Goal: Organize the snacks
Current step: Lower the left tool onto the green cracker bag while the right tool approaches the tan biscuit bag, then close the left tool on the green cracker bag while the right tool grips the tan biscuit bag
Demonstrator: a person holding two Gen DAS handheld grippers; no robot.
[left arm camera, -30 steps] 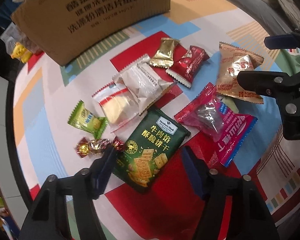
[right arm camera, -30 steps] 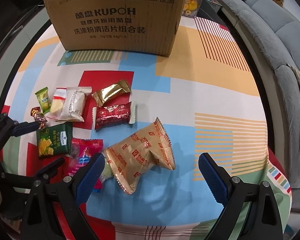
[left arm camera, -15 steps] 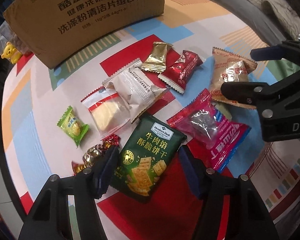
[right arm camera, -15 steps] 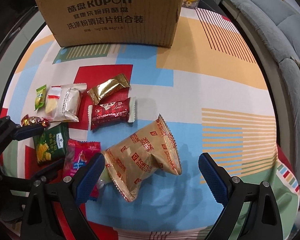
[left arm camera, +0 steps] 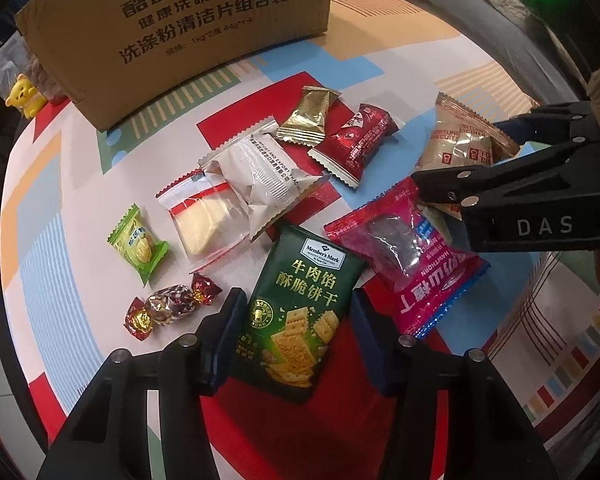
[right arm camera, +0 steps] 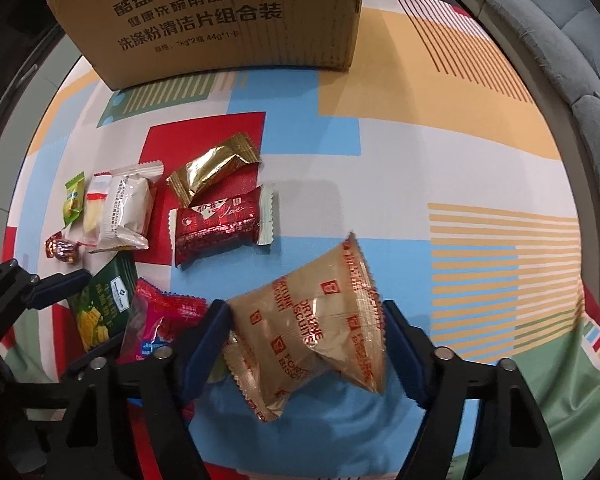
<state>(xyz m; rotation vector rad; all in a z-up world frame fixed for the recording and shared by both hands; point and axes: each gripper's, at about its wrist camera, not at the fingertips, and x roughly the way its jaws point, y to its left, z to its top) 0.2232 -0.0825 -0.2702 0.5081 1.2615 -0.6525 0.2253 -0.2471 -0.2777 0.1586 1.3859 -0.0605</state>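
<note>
The snacks are seen bunched on the near left part of the patterned worktop (right arm camera: pixel 440 128); wide bare cloth is left open to the right, up to the curved edge where a grey sofa (right arm camera: pixel 580 40) is met; at the far side the way is closed by a brown cardboard box (right arm camera: pixel 220 16), its inside not shown from here; the left gripper (left arm camera: pixel 296 340) is held over the green cracker packet (left arm camera: pixel 300 312), its fingers (left arm camera: pixel 224 336) closing on either side, the left pad right at the packet's edge, a firm press not yet told; a wrapped candy (left arm camera: pixel 172 304) is lying just beside that pad; the right gripper (right arm camera: pixel 304 344) is closing round the tan biscuit bag (right arm camera: pixel 312 328), both pads seen against its sides; the pink hawthorn packet (left arm camera: pixel 412 256) is lying between the two grippers; the red packet (right arm camera: pixel 220 224) and gold packet (right arm camera: pixel 212 168) are left farther back.
</note>
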